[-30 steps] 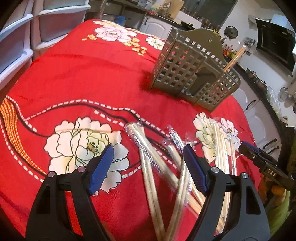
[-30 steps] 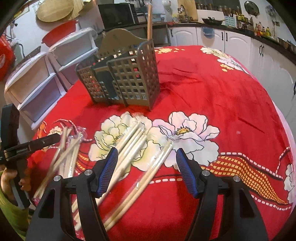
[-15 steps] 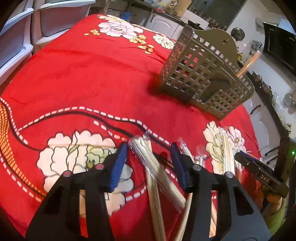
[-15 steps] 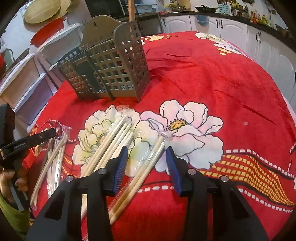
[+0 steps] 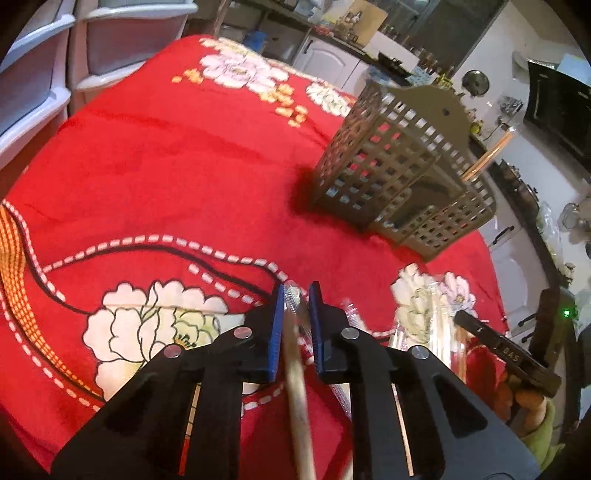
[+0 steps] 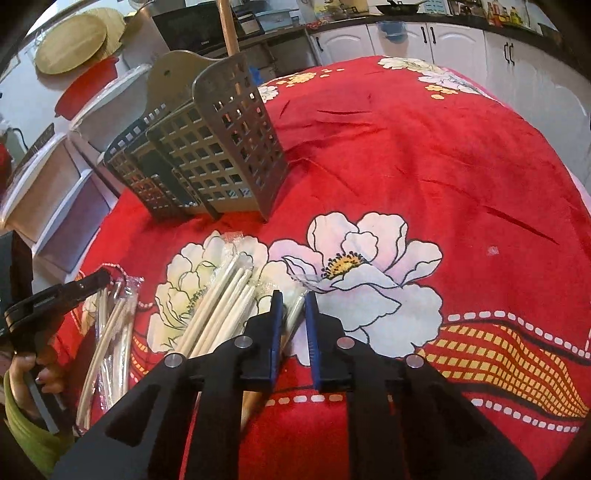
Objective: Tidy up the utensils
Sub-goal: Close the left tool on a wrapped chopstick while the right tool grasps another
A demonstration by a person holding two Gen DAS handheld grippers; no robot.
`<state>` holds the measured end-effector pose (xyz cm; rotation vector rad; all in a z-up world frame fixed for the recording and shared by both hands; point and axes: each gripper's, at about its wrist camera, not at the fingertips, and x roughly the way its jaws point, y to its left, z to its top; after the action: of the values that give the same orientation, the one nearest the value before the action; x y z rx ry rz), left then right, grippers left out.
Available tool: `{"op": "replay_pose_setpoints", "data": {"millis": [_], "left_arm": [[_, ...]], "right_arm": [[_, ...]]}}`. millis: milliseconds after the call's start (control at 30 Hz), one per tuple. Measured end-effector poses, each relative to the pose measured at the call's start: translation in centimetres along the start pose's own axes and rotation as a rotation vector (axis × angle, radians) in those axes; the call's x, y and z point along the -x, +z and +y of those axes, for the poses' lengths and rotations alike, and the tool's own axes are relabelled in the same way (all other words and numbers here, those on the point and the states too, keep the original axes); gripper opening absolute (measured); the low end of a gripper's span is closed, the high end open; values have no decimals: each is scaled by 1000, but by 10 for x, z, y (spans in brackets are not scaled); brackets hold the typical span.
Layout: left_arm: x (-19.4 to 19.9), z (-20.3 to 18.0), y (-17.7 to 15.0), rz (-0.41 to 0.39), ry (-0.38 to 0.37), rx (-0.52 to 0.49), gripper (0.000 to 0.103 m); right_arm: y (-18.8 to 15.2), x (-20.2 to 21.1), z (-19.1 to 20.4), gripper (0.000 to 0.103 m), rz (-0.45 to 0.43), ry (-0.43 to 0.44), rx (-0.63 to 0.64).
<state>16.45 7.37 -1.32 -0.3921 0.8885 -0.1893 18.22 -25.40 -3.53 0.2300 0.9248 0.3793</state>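
My left gripper [image 5: 296, 295] is closing, and its blue pads pinch a pair of wrapped chopsticks [image 5: 297, 354] just above the red floral cloth [image 5: 166, 166]. My right gripper [image 6: 294, 299] is closing too. Its pads press on another wrapped pair [image 6: 295, 312] at the edge of a loose pile of wrapped chopsticks [image 6: 221, 299]. The grey lattice utensil basket [image 5: 388, 166] [image 6: 221, 147] stands upright beyond both grippers. One wooden stick [image 5: 491, 155] [image 6: 227, 26] pokes out of it.
More wrapped chopsticks [image 6: 110, 332] lie under the left gripper's side. White plastic drawer units [image 5: 37, 74] [image 6: 55, 192] stand past the table's edge. Kitchen cabinets [image 6: 461, 40] and a counter run behind. A hand in a green sleeve [image 5: 532, 413] holds the right gripper.
Both grippers went from wide open to closed, each on a wrapped pair of chopsticks. The right gripper shifted a little towards the pile; the left stayed about where it was.
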Motion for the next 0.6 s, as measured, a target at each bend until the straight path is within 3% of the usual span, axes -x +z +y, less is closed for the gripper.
{"op": "replay_pose_setpoints", "data": {"millis": [600], "left_arm": [[28,-43,44,-123,-49,-90,3]], "right_arm": [[34,48,6,6,-148,28,27]]}}
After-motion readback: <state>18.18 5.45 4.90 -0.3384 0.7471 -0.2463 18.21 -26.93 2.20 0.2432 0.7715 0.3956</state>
